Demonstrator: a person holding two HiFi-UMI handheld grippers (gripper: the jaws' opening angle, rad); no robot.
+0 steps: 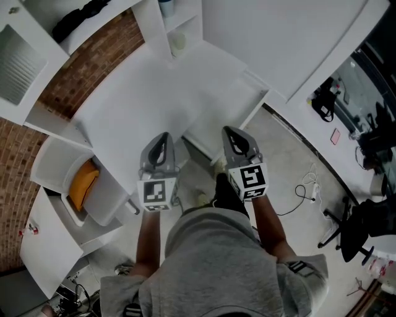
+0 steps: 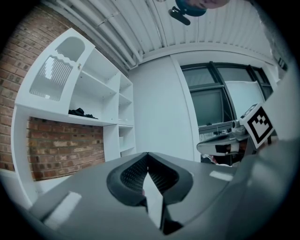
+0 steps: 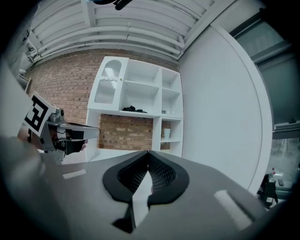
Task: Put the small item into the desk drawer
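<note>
A person in a grey top holds two grippers level over a white counter (image 1: 142, 93), seen from above. The left gripper (image 1: 163, 135) and the right gripper (image 1: 228, 130) hang side by side near the counter's front edge. Each has its jaws drawn together, tips meeting, with nothing between them. What appears to be the desk drawer (image 1: 250, 102) stands pulled open at the counter's right front, just beyond the right gripper. Its inside is plain white. Which object is the small item cannot be told from these views. A pale cup (image 1: 178, 42) sits in the white shelf unit (image 1: 185, 18) behind the counter, well apart from both grippers, and a dark bundle (image 1: 80, 15) lies on a higher shelf against the brick wall (image 1: 93, 68). An orange cushion (image 1: 83, 186) rests on a white chair (image 1: 52, 164) to the left.
</note>
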